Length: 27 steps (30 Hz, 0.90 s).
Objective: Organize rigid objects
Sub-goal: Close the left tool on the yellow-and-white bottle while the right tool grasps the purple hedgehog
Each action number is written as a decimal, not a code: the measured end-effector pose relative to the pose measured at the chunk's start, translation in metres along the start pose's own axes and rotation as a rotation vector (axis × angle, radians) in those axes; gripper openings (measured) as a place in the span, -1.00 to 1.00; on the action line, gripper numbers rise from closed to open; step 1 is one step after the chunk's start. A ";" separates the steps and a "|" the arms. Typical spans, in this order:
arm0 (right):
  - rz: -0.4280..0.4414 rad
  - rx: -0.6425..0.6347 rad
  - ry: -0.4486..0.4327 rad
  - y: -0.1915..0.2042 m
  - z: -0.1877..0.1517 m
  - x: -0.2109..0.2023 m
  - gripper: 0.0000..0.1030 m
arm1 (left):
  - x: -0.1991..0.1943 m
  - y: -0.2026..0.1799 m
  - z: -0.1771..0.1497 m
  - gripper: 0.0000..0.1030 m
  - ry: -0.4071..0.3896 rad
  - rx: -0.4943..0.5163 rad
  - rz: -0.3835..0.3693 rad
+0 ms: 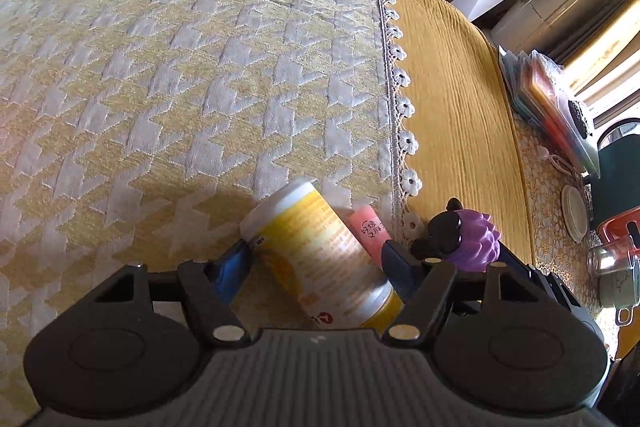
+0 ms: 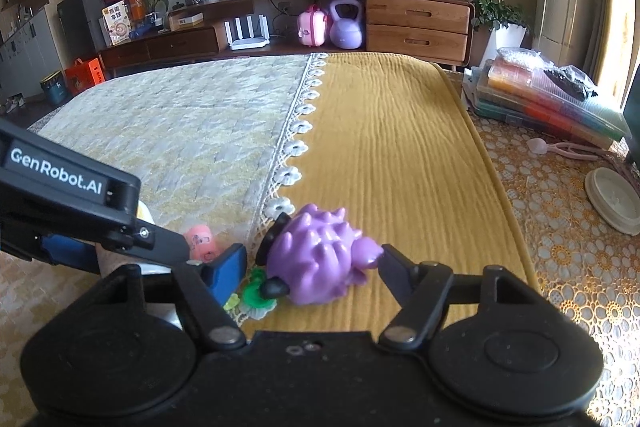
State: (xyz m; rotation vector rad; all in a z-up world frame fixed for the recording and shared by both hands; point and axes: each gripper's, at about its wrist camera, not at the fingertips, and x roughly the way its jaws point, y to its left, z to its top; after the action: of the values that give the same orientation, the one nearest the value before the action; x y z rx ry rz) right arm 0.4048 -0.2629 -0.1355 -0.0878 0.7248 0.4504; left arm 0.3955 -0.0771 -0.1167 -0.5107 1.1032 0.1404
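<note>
In the left wrist view a white and yellow canister lies tilted between the fingers of my left gripper, which is shut on it. A pink tube lies just behind it. A purple spiky toy with black wheels sits to the right. In the right wrist view that purple toy lies on the yellow cloth between the fingers of my right gripper, whose jaws are open around it. A green toy piece lies under its left side. The pink tube is further left.
A patterned quilt covers the left of the table and a yellow cloth the right. Stacked plastic boxes, a white lid and glass jars sit at the right. A wooden sideboard stands behind.
</note>
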 end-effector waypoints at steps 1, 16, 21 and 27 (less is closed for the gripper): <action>-0.007 0.001 -0.002 0.000 0.000 0.000 0.26 | -0.001 0.002 0.000 0.30 -0.004 0.000 -0.005; -0.015 0.025 0.045 0.024 -0.012 -0.030 0.10 | -0.031 0.040 -0.006 0.05 0.004 0.083 -0.023; -0.010 0.051 0.046 0.037 -0.023 -0.047 0.09 | -0.041 0.064 -0.011 0.04 0.040 0.121 -0.033; 0.019 0.064 0.042 0.056 -0.040 -0.073 0.09 | -0.047 0.088 -0.020 0.04 0.118 0.167 -0.064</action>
State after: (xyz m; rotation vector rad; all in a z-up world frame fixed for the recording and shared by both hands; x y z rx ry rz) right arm 0.3083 -0.2485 -0.1132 -0.0301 0.7812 0.4442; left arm 0.3263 -0.0030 -0.1110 -0.4077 1.2009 -0.0384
